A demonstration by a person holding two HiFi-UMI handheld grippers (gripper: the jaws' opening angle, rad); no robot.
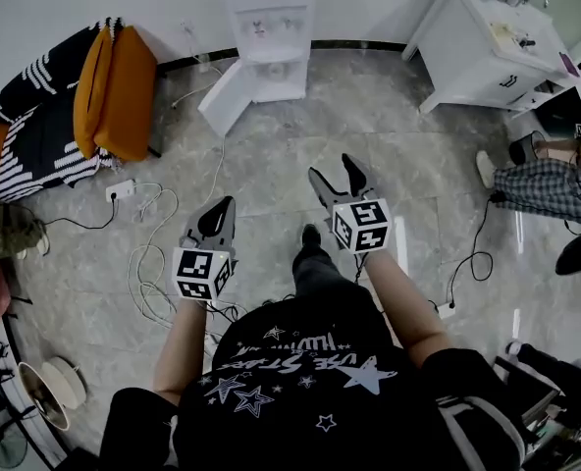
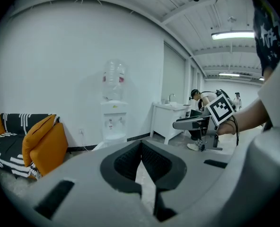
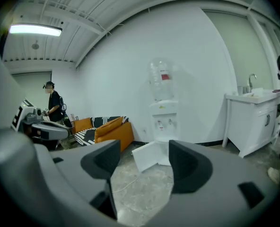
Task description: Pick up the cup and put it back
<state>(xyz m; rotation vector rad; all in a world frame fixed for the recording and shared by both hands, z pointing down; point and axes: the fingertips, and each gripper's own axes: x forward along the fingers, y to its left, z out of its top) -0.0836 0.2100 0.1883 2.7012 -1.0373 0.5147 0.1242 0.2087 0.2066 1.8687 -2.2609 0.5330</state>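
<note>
Water dispenser [image 1: 268, 27] stands between sofa [image 1: 65, 106] (left) and cabinet [image 1: 482, 47].

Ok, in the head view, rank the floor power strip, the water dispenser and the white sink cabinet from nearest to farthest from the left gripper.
1. power strip, on the floor just left of the left gripper.
2. water dispenser, ahead against the wall.
3. sink cabinet, far off at the upper right.

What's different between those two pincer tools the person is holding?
The left gripper has its jaws pressed together; the right gripper has its jaws wide apart. In the head view the right gripper reaches further ahead than the left gripper. Both are empty.
</note>
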